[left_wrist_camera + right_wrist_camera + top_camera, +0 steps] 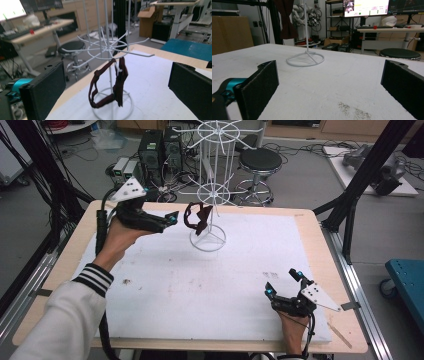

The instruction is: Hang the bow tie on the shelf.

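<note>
- The left hand-held gripper (171, 218) is held above the surface (165, 285) in the upper left of the high view, pointing right toward the rack (210, 195).
- Its jaws are spread wide with nothing between them; in the left gripper view they stand at the far left and far right edges.
- A dark red strap (196, 218) hangs from a prong of the white wire rack, just right of that gripper's tips and apart from them.
- In the left gripper view the strap (110, 85) droops in a loop at centre frame, down to the rack's ring base (127, 110).
- The rack stands at the upper middle of the white surface.
- The right hand-held gripper (284, 282) sits low at the lower right of the high view, well apart from the rack.
- Its jaws are spread too, nothing between them; its own view looks across the bare surface (342, 82) to the rack's base (305, 59).
</note>
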A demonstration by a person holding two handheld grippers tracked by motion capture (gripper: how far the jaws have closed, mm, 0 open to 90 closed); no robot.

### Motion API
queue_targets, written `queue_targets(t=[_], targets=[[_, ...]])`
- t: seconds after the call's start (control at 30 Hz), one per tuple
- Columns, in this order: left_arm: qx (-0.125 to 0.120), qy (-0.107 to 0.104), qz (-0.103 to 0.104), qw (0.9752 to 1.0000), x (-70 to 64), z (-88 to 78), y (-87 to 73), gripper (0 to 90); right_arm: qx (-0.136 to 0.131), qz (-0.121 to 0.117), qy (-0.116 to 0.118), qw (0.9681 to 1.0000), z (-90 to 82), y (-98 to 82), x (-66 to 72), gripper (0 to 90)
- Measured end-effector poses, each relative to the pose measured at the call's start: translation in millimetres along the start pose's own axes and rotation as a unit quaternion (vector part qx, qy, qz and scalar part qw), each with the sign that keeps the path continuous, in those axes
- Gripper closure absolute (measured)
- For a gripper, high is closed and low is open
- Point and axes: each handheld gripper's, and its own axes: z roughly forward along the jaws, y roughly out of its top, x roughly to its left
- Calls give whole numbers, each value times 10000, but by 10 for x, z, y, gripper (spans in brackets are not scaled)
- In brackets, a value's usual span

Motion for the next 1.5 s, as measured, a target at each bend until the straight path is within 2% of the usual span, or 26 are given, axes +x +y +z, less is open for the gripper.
queue_targets(t=[0.17,0.23,0.37,0.43,0.67,0.73,0.87,1.0,1.07,1.17,1.23,1.27,1.37,1.5], targets=[[-168,-158,83,9997,22,-250,-175,17,11,-14,-16,10000,1,0,7,7],[-350,-215,103,9991,6,-360,-280,17,10,-28,-17,10000,1,1,4,7],[-471,-286,103,9984,5,-557,-544,17,8,-61,-8,10000,1,-1,11,7],[-440,-267,68,9987,11,-647,-683,17,7,-62,-7,10000,1,-1,11,7],[-598,-146,-21,9981,-1,-886,-1052,17,7,-68,-15,10000,-1,-1,13,7],[-551,-113,-29,9984,-24,-948,-1153,17,4,-69,-25,10000,-1,-2,16,7],[-578,-90,4,9983,-84,-1038,-1289,17,1,-63,-18,10000,-2,-1,16,7],[-695,-20,-51,9976,-148,-1109,-1459,17,-9,-85,-18,10000,0,-2,13,7],[-753,-53,-127,9971,-177,-1129,-1550,17,-7,-85,-20,10000,-1,-2,14,7],[-709,-70,-189,9973,-214,-1154,-1698,17,-13,-86,-23,10000,1,-2,15,7],[-532,-58,-225,9983,-224,-1156,-1799,17,-15,-89,-21,10000,2,-2,15,7],[-504,-20,-316,9982,-230,-1155,-1843,17,-13,-85,-21,10000,1,-2,15,7],[-539,103,-387,9977,-234,-1170,-1936,17,-13,-85,-24,10000,2,-2,17,7],[-516,113,-514,9973,-216,-1159,-2044,17,-13,-92,-23,10000,2,-2,15,7]])
